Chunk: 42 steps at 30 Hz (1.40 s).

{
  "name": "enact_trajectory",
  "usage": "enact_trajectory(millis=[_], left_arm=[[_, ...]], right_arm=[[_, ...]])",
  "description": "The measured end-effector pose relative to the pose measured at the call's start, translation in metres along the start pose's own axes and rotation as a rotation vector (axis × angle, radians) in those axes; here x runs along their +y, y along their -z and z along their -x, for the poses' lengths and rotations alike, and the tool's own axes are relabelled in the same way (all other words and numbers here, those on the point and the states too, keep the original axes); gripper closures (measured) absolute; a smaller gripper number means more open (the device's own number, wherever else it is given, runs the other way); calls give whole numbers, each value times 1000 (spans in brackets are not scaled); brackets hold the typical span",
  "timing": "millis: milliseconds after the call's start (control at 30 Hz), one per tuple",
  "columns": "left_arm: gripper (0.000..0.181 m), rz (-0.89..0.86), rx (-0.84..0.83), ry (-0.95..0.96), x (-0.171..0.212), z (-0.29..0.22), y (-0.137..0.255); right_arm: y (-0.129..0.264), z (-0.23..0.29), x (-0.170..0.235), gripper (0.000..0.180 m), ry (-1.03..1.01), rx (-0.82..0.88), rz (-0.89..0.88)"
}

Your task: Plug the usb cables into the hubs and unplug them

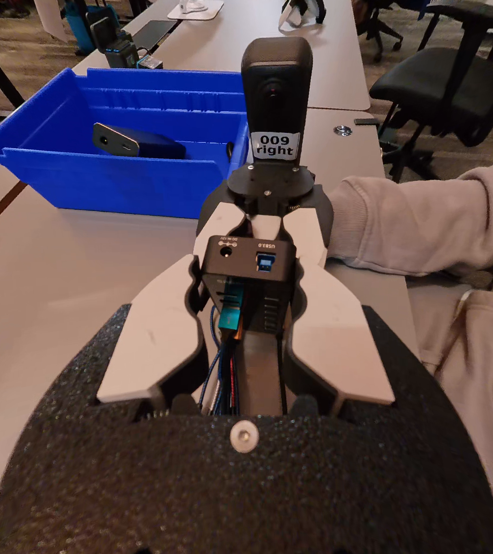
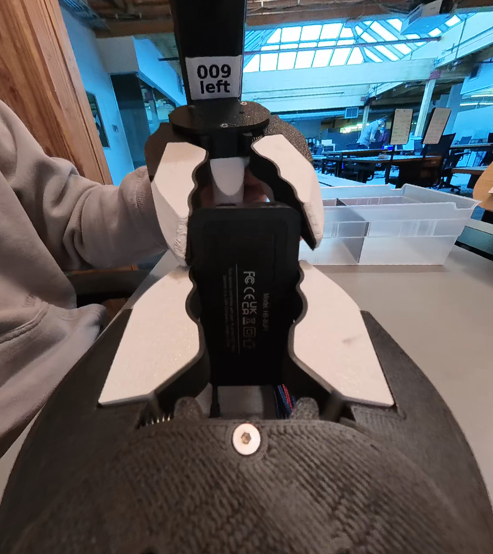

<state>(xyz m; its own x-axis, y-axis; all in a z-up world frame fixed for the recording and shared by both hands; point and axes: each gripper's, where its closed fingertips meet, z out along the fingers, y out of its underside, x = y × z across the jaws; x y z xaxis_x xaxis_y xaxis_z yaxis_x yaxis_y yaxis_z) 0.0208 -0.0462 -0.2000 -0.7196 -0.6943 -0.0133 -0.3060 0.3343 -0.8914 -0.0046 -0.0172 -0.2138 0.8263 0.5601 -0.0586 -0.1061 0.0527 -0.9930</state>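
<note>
Open-plan office or lab workspace — long grey counters (image 1: 269, 45) in rows, black swivel chairs (image 1: 449, 87) at upper right on carpet, skylights (image 2: 314, 45) across the top, whiteboards (image 2: 401, 126) and more desks (image 2: 374, 162) far right, plastic sorting bins — blue (image 1: 113, 180), clear (image 2: 389, 227).

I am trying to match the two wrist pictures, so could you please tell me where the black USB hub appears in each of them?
Left wrist view: the black USB hub sits centre, its port end facing the camera, between the left gripper fingers.
Right wrist view: the hub sits centre, its labelled flat face showing, between the right gripper fingers.
Shared landmark: the grey table.
</note>
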Motion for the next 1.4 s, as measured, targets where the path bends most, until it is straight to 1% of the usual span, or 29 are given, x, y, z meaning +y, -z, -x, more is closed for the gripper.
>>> enact_trajectory(millis=[133, 200, 267, 333, 367, 400, 467, 500, 533, 600, 633, 700, 767, 800, 833, 900, 967, 1000, 1067, 1167, 1233, 1333, 1400], left_arm=[[122, -9, -11, -27, -3, 0, 0], [122, 16, -6, -42, -6, -1, -1], [122, 49, 8, -106, -10, -3, 0], [122, 69, 11, -143, -17, -3, 3], [122, 81, 22, -155, -19, -3, 4], [122, 91, 30, -169, -21, -4, 4], [122, 102, 36, -197, -21, -5, 1], [122, 105, 39, -210, -21, -5, 1], [122, 92, 37, -220, -23, -6, 1], [122, 22, 25, -187, -32, -5, 5], [121, -18, 3, -189, -38, -3, 11], [115, -140, -78, -202, -57, 3, 32], [113, -272, -121, -174, -74, 8, 64], [114, -319, -150, -145, -76, 13, 81], [114, -346, -187, -112, -73, 21, 96], [114, -366, -256, -44, -56, 38, 119], [114, -366, -286, 36, -29, 47, 130], [114, -359, -294, 70, -15, 49, 132], [114, -337, -309, 109, 11, 51, 133], [115, -299, -310, 159, 42, 51, 129], [114, -282, -302, 181, 55, 48, 124], [114, -276, -293, 180, 65, 45, 119], [114, -271, -290, 188, 69, 45, 116]], right_arm=[[2, 0, -4, 120, 1, -4, -34], [2, 1, -6, 120, 10, 0, -49], [2, 0, -1, 118, 28, 17, -2], [-1, 1, 7, 107, 46, 27, 60], [-3, 2, 8, 106, 49, 26, 66], [-5, 0, 8, 106, 56, 44, 67], [-6, -4, 11, 116, 75, 69, 103], [-5, -4, 12, 116, 85, 79, 117], [-4, -4, 8, 116, 87, 79, 103], [0, -2, -7, 117, 63, 66, 19], [2, -1, -13, 119, 39, 52, -22], [8, -1, -21, 119, 31, 46, -61], [9, 1, -21, 119, 27, 34, -52], [9, 1, -22, 119, 29, 40, -61], [9, 3, -24, 120, 23, 27, -63], [8, 0, -25, 120, 64, 71, -28], [6, 6, -32, 119, 96, 68, 10], [6, 5, -36, 119, 130, 99, 48], [8, 2, -51, 118, 202, 147, 129], [19, -2, -93, 117, 329, 199, 247], [35, -13, -134, 120, 394, 272, 283], [69, -35, -202, 120, 434, 407, 281], [94, -51, -239, 120, 438, 494, 298]])
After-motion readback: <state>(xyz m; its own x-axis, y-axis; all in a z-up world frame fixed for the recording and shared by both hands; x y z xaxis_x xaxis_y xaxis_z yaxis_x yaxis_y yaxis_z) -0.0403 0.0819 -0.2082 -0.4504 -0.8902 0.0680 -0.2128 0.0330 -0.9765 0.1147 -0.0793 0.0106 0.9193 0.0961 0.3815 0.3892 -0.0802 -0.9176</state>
